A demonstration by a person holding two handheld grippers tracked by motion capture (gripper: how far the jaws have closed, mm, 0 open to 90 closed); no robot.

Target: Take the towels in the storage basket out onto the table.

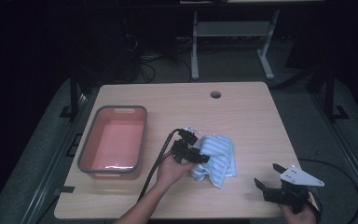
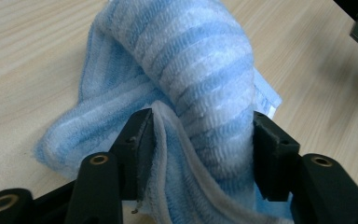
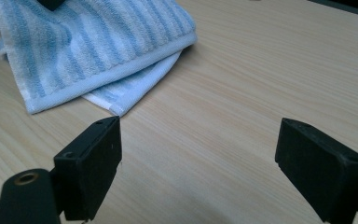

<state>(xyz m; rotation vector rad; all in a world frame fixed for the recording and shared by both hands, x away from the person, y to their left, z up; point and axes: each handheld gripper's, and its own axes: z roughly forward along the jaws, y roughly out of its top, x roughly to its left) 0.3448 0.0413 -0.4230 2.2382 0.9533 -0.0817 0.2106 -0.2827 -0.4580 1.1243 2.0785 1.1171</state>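
Note:
A blue and white striped towel (image 1: 216, 156) lies crumpled on the wooden table (image 1: 251, 121), right of centre. My left gripper (image 1: 199, 148) is at the towel's left edge, held by a hand that comes in from below. In the left gripper view a raised fold of the towel (image 2: 200, 70) stands between the two jaws of the left gripper (image 2: 200, 126); it fills the gap and touches both pads, but it is not pinched in. My right gripper (image 1: 266, 174) hovers near the table's front right corner, wide open and empty. In the right gripper view the towel (image 3: 84, 42) lies ahead of that gripper (image 3: 200, 140), at the upper left.
A red bin with a grey rim (image 1: 142, 135) stands on the left part of the table. A cable hole (image 1: 215, 94) sits near the far edge. A black cable (image 1: 156, 163) trails from the left gripper toward the front edge.

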